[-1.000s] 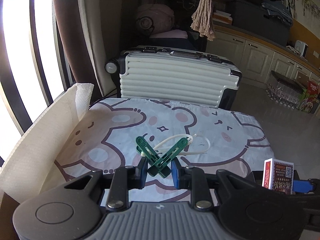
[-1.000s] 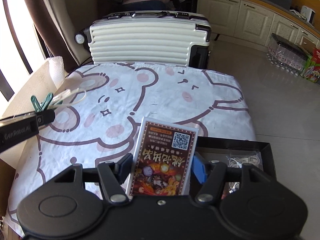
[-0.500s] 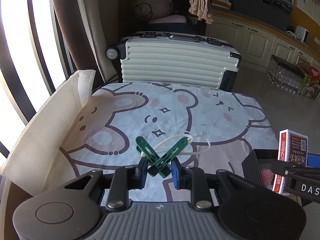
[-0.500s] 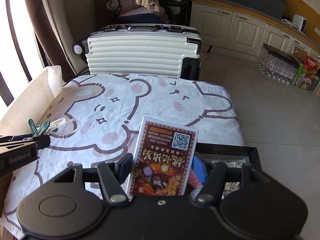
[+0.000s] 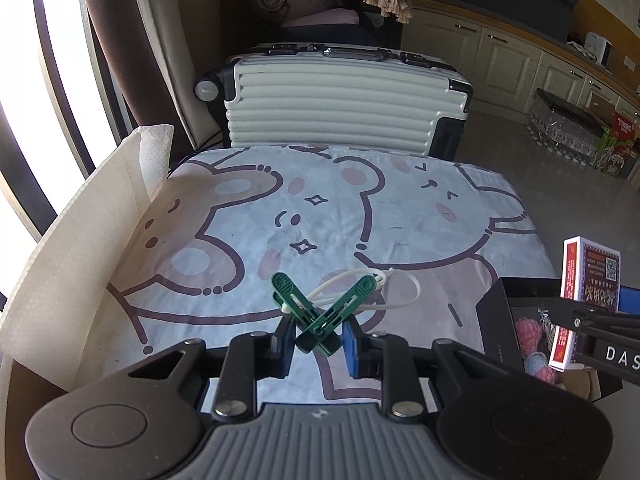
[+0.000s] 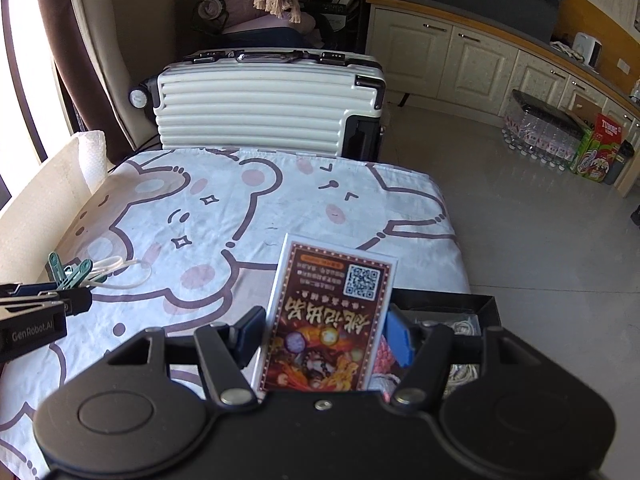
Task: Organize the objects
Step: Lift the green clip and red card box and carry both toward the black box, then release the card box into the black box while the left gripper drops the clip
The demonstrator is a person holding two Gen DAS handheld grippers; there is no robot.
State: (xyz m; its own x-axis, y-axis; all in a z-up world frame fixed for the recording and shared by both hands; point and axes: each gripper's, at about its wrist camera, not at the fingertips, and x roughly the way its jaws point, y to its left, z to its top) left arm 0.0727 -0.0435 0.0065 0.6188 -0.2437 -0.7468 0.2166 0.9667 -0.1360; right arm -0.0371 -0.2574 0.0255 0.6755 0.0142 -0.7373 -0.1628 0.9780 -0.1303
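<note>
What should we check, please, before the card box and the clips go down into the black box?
1. Right gripper shut on card box: ok.
2. Left gripper shut on green clips: ok.
3. White ties hanging from the clips, clear of the cloth: cannot tell.
4. Black box open: ok.
5. Free room in it beside the pink balls: cannot tell.
6. The two grippers apart: ok.
</note>
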